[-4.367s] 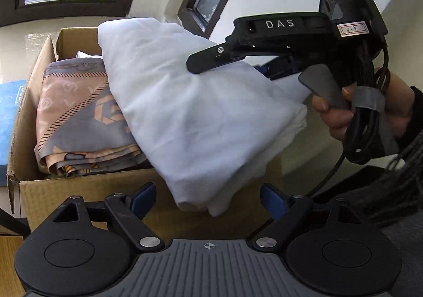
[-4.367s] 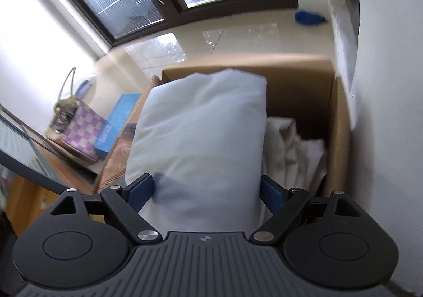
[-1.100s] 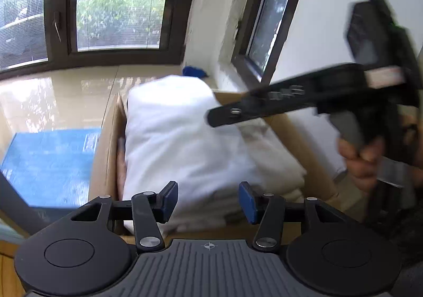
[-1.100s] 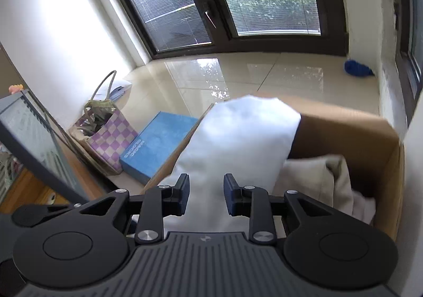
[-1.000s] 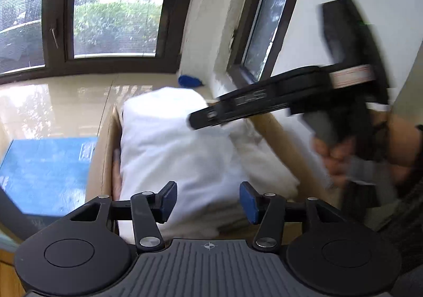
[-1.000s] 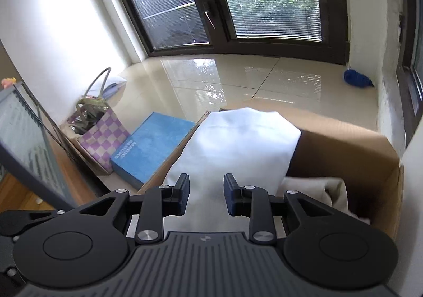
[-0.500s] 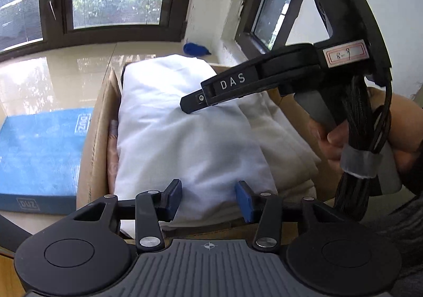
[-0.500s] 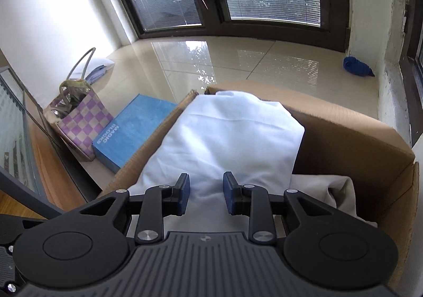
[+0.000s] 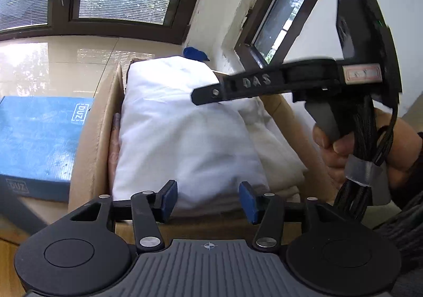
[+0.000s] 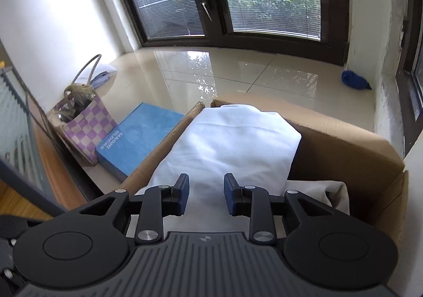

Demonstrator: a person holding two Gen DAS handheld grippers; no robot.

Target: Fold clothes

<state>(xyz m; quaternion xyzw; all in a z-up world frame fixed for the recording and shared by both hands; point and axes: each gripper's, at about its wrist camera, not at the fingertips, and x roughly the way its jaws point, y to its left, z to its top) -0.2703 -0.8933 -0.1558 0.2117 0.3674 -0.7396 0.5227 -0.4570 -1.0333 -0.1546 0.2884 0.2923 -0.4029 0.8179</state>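
Right wrist: smooth white folded cloth (image 10: 232, 143) fills cardboard box (image 10: 351, 156).

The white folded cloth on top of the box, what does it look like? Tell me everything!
The white folded cloth is a soft, smooth, puffy bundle, folded into a long, rounded rectangle with a few gentle creases. It lies along the left side of the open brown cardboard box, its far end against the box's back wall. It rests on a cream crumpled fabric and hides most of a patterned cloth at its left edge. Neither gripper grips it.
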